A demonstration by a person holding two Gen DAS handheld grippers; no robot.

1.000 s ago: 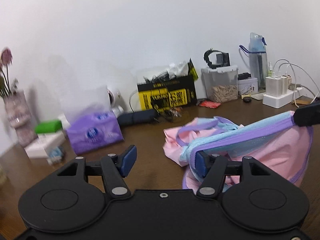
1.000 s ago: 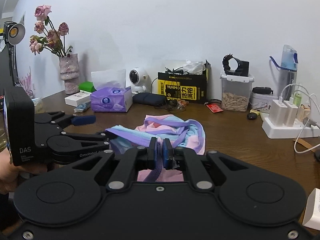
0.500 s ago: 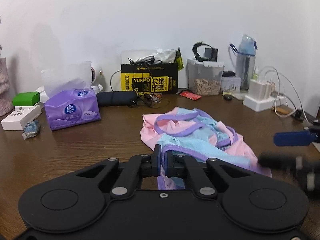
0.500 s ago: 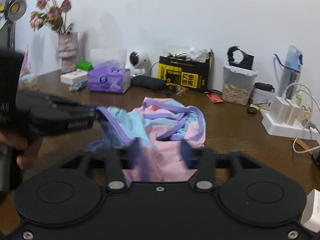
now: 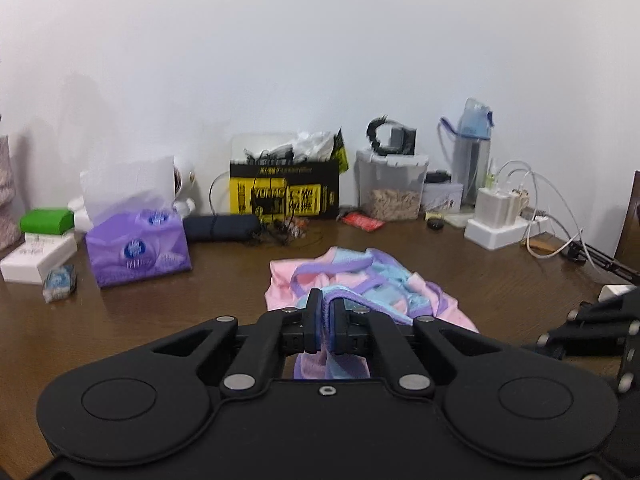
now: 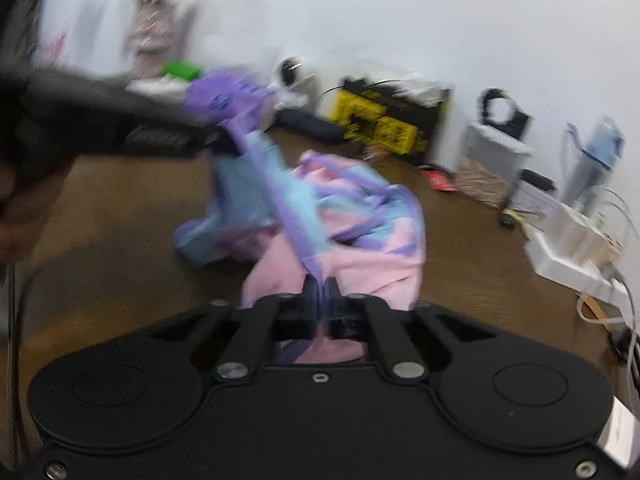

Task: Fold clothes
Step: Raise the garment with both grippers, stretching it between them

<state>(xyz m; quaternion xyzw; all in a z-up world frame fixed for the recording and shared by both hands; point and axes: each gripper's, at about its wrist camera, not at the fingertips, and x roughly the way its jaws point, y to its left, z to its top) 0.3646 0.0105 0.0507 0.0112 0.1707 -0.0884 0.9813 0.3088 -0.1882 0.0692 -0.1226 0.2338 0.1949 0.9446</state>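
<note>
Both the left hand-held gripper (image 5: 327, 316) and right hand-held gripper (image 6: 321, 300) are clamped on the garment's (image 6: 360, 248) purple trim, so yanking them apart could slip it free.

right hand-held gripper (image 6: 321, 286) reclamped on garment (image 6: 360, 248) trim

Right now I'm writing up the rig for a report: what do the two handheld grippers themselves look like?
Both are matte black plastic. The left gripper has a broad body with two round discs, silver pivot screws, angular linkage arms and blue pads on its fingers. The right gripper has the same build, though its view is blurred. A bare hand shows at that view's left edge.
</note>
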